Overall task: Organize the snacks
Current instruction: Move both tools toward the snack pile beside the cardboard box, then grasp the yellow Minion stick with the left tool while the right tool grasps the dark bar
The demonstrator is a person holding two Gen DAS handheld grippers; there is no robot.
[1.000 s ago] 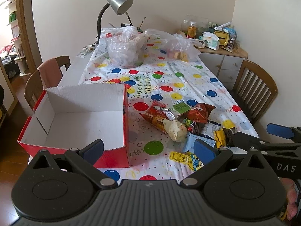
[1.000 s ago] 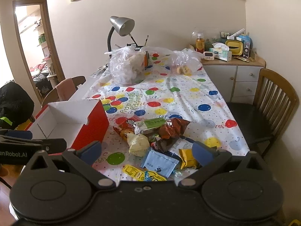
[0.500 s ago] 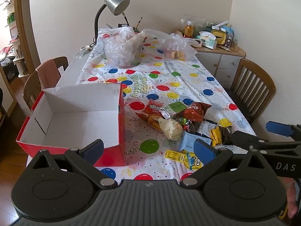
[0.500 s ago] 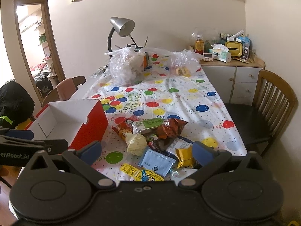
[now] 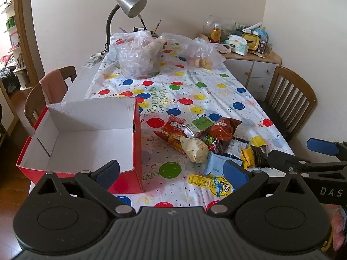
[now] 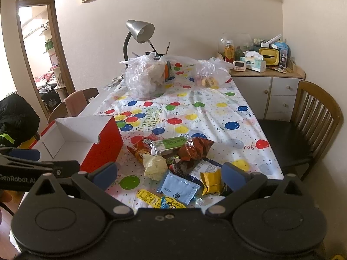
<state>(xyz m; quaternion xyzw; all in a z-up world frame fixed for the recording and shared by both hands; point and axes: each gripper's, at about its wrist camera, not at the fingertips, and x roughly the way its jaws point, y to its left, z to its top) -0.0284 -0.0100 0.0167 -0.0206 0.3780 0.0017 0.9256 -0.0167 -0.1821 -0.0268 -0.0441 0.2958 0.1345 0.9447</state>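
A heap of snack packets (image 5: 201,138) lies on the balloon-print tablecloth: a red chip bag (image 5: 173,130), a dark red bag (image 5: 225,127), a pale bag (image 5: 195,149), a light blue sachet (image 5: 214,164) and a yellow cartoon packet (image 5: 210,183). An open red box (image 5: 137,151) with a white inside stands left of the heap and holds nothing. My left gripper (image 5: 171,173) hovers open at the near table edge. My right gripper (image 6: 169,174) hangs open above the near side of the heap (image 6: 173,158), right of the box (image 6: 102,149).
Two clear plastic bags (image 6: 145,80) and a desk lamp (image 6: 138,30) stand at the table's far end. Wooden chairs flank the table on the right (image 6: 314,117) and on the left (image 5: 52,86). A cluttered cabinet (image 6: 266,73) fills the far right corner.
Both views have drifted slightly, and the table contents sit a little further left in frame. No packet has moved and both grippers stay open.
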